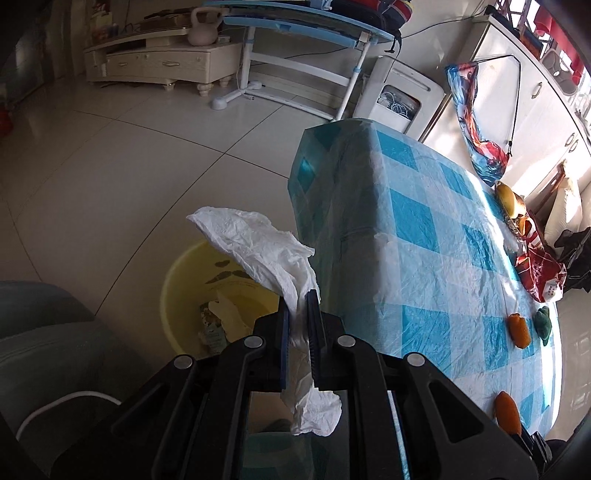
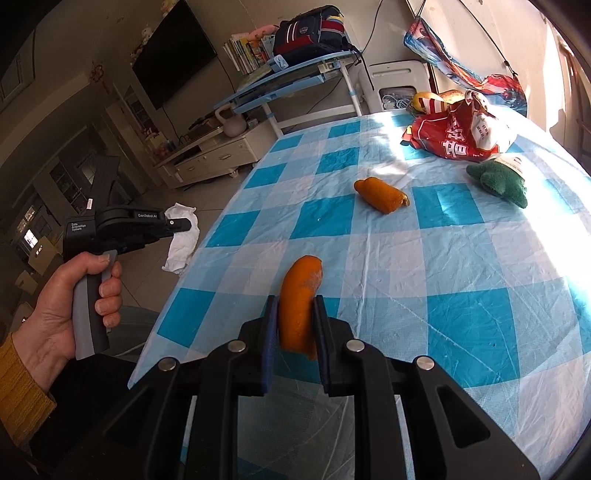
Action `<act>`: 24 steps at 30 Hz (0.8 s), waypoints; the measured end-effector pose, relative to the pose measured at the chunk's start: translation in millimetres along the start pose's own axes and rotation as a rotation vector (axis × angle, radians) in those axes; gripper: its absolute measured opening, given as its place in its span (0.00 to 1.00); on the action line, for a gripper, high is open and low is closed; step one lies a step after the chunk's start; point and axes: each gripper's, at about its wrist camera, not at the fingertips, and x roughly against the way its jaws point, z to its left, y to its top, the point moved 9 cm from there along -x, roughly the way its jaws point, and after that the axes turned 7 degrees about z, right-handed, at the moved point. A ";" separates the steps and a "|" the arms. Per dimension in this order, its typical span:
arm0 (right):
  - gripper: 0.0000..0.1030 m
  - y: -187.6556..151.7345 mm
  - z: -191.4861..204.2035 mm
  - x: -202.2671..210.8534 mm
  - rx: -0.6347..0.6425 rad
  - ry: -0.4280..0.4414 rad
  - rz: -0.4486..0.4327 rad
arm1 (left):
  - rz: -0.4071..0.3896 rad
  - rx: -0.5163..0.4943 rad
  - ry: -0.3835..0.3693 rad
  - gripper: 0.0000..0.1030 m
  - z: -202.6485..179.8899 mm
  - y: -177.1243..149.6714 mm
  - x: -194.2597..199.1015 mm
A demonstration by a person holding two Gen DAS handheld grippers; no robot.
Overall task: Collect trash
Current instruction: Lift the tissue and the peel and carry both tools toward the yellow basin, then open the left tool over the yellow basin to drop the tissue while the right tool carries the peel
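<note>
My left gripper (image 1: 298, 300) is shut on a crumpled white tissue (image 1: 258, 243), held beside the table's edge and above a yellow bin (image 1: 184, 291) on the floor. Paper scraps lie inside the bin. In the right wrist view the same left gripper (image 2: 186, 226) shows off the table's left side with the tissue (image 2: 181, 240) hanging from it, a hand on its handle. My right gripper (image 2: 295, 304) is shut on an orange peel (image 2: 301, 295) over the blue-checked tablecloth (image 2: 406, 277). A second orange peel (image 2: 382, 195) lies further out on the cloth.
A red snack bag (image 2: 458, 134), a green plush toy (image 2: 498, 181) and fruit (image 2: 424, 100) sit at the table's far end. A grey chair (image 1: 44, 332) stands left of the bin. A blue desk (image 1: 295, 22) and a white cabinet (image 1: 159, 62) stand across the tiled floor.
</note>
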 end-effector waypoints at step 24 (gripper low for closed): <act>0.20 9.8 41.4 -6.2 0.112 -0.020 0.021 | -0.373 0.197 -0.129 0.83 33.1 41.6 135.5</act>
